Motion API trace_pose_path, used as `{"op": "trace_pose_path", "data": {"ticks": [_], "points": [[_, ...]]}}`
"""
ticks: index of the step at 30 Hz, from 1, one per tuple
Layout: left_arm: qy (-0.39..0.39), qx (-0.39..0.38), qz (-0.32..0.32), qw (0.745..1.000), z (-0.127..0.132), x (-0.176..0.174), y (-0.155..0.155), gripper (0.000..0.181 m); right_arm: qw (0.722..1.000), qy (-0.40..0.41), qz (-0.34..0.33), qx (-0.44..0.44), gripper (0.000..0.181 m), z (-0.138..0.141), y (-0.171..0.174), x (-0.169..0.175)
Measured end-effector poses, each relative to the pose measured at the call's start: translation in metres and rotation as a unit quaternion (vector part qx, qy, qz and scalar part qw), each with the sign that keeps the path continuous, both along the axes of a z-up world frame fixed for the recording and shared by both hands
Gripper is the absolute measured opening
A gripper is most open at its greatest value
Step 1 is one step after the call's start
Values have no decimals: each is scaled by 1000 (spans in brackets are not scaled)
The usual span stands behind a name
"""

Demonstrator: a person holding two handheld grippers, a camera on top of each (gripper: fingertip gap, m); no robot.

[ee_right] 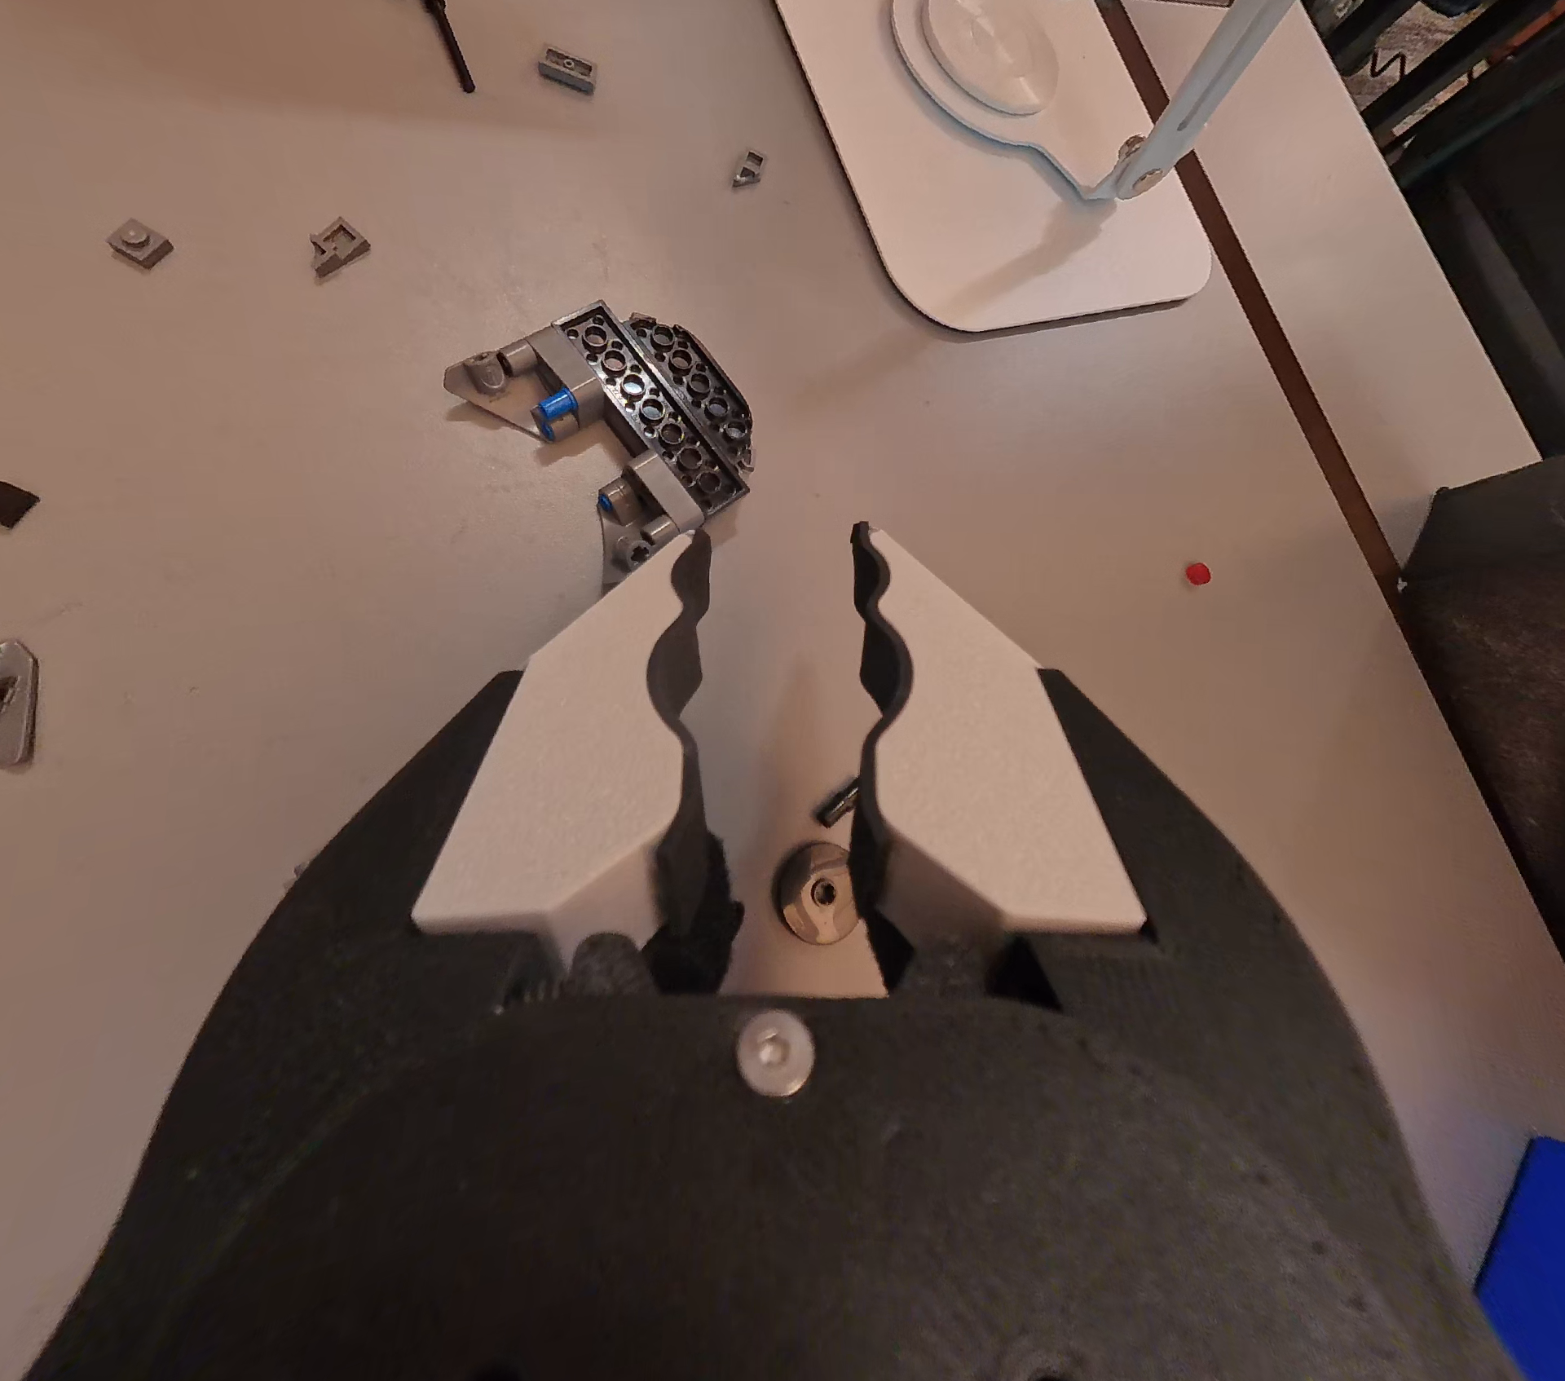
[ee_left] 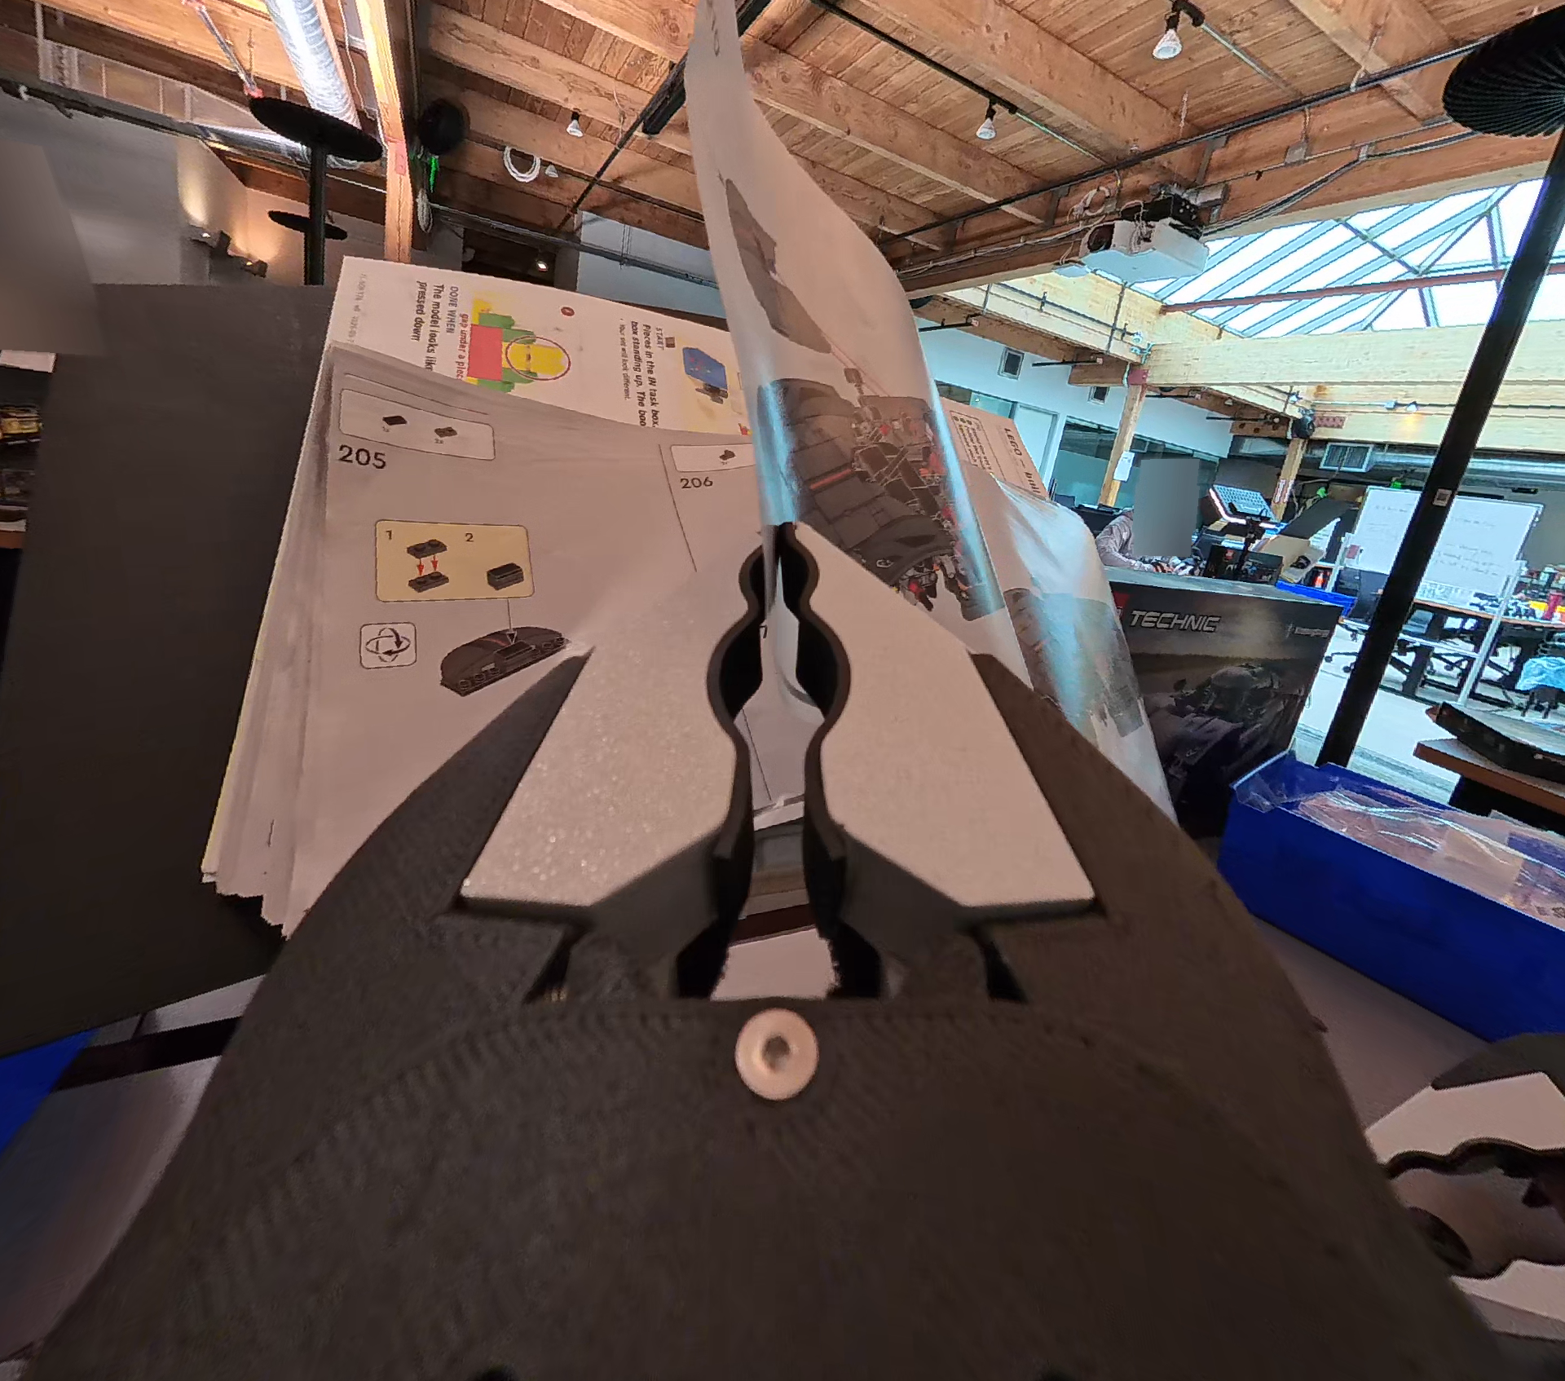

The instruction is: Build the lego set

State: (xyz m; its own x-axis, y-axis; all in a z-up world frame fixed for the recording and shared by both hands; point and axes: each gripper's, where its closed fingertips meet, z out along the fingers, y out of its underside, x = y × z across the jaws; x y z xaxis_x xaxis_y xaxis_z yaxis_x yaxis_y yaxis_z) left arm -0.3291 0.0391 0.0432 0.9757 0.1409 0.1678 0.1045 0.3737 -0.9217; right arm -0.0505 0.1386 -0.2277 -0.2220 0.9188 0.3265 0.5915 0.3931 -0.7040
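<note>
Over on the left, the left gripper [ee_left: 781, 536] has its two fingers pinched together on a single page [ee_left: 766, 290] of the instruction booklet [ee_left: 474, 578], the tips meeting on the paper with no gap between them. The page stands lifted and curls upward from the grip, while the rest of the booklet lies open and propped behind it, its pages fanned at the left edge. A dark set box [ee_left: 1219, 671] stands just right of the booklet, with a blue bin [ee_left: 1355, 908] nearer.

The right gripper [ee_right: 777, 536] hangs above the pale table [ee_right: 254, 578] with its fingers spread well apart and nothing between them. Its left fingertip [ee_right: 690, 553] sits just beside the partly built model [ee_right: 644, 417], a black and grey assembly with blue pins; whether it touches I cannot tell. Loose grey pieces [ee_right: 339, 248] and a black axle part [ee_right: 423, 6] lie scattered to the left. A white lamp base [ee_right: 1050, 222] stands at the far right, a small red stud [ee_right: 1197, 573] near it.
</note>
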Motion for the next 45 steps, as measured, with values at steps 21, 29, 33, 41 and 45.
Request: {"op": "trace_pose_path", "data": {"ticks": [21,29,33,41,45], "points": [[-4,2,3,1000,-1,-5,-3,0,1000,0,0,0,33,0,0,0],[-5,2,4,1000,-1,-6,-3,0,1000,-1,0,0,33,0,0,0],[-5,2,3,1000,-1,-5,-3,0,1000,-1,0,0,33,0,0,0],[-15,2,18,1000,-6,-8,0,0,1000,1,2,2,33,1,-1,0],[-21,-6,32,999,-13,-9,7,0,1000,-2,0,1,33,-1,0,0]]}}
